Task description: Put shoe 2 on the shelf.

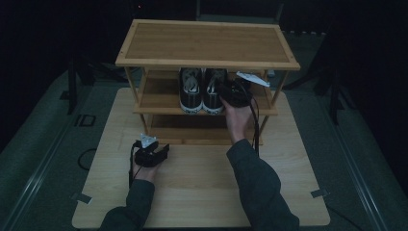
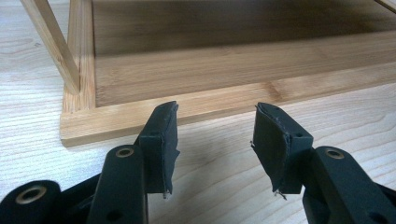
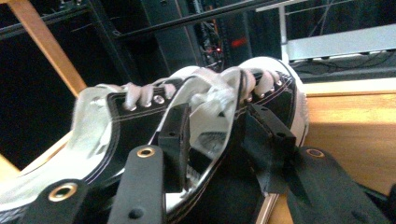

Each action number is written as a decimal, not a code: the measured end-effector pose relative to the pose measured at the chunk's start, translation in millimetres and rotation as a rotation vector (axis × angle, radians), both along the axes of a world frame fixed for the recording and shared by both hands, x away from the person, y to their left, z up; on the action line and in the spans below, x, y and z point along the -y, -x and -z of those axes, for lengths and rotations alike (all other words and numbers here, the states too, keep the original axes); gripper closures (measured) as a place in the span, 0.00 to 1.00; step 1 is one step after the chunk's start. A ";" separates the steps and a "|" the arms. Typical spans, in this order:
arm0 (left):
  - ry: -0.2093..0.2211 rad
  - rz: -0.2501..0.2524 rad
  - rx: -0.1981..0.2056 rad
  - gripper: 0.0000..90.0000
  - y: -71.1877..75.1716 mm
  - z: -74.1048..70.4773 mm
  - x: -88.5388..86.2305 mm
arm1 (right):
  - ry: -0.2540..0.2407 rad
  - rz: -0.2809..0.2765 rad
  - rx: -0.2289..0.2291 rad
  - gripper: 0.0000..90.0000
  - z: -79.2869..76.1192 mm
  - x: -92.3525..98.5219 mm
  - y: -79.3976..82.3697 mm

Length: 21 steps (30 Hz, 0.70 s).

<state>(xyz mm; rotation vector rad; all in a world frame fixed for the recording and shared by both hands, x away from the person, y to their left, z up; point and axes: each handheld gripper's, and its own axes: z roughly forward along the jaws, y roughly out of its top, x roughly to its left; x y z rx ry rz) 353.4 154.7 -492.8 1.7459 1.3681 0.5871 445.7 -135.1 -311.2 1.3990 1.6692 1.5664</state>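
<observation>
A three-level bamboo shoe rack (image 1: 207,43) stands on a light wooden table (image 1: 202,192). On its middle shelf (image 1: 159,102) sit two black sneakers with white toe caps, the left sneaker (image 1: 190,91) and the right sneaker (image 1: 213,94). My right gripper (image 1: 231,92) reaches into that shelf beside the right sneaker (image 3: 130,121). In the right gripper view its jaws (image 3: 218,112) straddle the shoe's side wall near the laces, one inside the opening and one outside, with a gap, so it is open. My left gripper (image 1: 163,150) rests low on the table, open and empty (image 2: 217,109), facing the bottom shelf (image 2: 210,70).
The rack's top shelf overhangs the sneakers. A slanted rack leg (image 2: 51,42) stands at the left corner of the bottom shelf. A white paper tag (image 1: 252,78) lies at the right end of the middle shelf. Dark floor and black stands surround the table.
</observation>
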 end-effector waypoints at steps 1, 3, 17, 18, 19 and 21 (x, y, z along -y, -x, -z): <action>-0.002 0.001 -0.001 0.56 -0.1 0.0 0.0 | -0.002 0.000 0.015 0.67 0.4 1.7 1.3; -0.003 0.002 -0.001 0.56 -0.2 0.1 0.0 | -0.011 0.000 0.025 0.66 0.4 5.0 5.2; -0.003 0.002 -0.005 0.56 -0.6 0.7 0.5 | 0.010 -0.040 0.090 0.65 -4.5 40.3 44.9; -0.002 0.002 -0.006 0.56 -0.7 0.9 0.7 | 0.022 -0.042 0.084 0.65 -3.3 43.8 47.3; -0.003 0.001 -0.007 0.56 -0.8 1.0 0.8 | 0.035 -0.044 0.080 0.65 -1.5 47.3 49.5; -0.004 0.001 -0.008 0.56 -0.9 1.2 0.9 | 0.057 -0.056 0.058 0.65 2.8 53.8 53.9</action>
